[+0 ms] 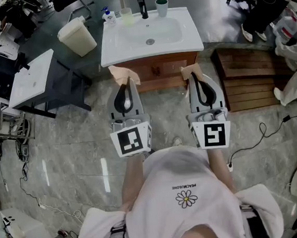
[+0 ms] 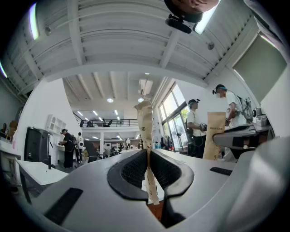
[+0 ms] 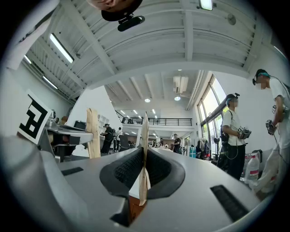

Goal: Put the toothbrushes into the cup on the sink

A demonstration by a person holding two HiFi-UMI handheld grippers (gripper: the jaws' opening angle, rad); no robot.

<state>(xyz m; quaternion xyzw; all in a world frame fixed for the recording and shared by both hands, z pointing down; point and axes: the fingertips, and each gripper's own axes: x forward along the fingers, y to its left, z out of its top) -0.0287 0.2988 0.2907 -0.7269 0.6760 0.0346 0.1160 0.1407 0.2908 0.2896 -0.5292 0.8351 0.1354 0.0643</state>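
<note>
Left tongs (image 2: pixel 147 158): closed on a tall brown paper packet (image 2: pixel 145 118), clamped edge-on between the ribbed pads and standing up past the tips.
Right tongs (image 3: pixel 144 159): closed the same way on a second thin brown packet (image 3: pixel 144 129), which also pokes out beyond the tips.
Contents of the packets: not visible. Judging by the task, each wrapper probably holds a toothbrush, but no bristles or handle show.
Sink (image 1: pixel 115 46): ahead of both tongs and apart from them, with neither packet over the basin yet.
Cups: a green cup (image 1: pixel 162 7) stands on the far rim, ahead of the right tongs. A pale translucent cup (image 1: pixel 126 16) stands ahead of the left tongs. Both look empty from here, though their insides are too small to be sure.
Other things on the rim: a dark tap (image 1: pixel 142 7) stands between the two cups. A soap bottle (image 1: pixel 109 15) stands beyond the pale cup, out to the left.
Done so far: both packets are picked up and in hand.
Left to do: carry them forward over the sink and lower them into a cup, so nothing has been delivered yet.
Which cup: cannot tell from the task wording.
</note>
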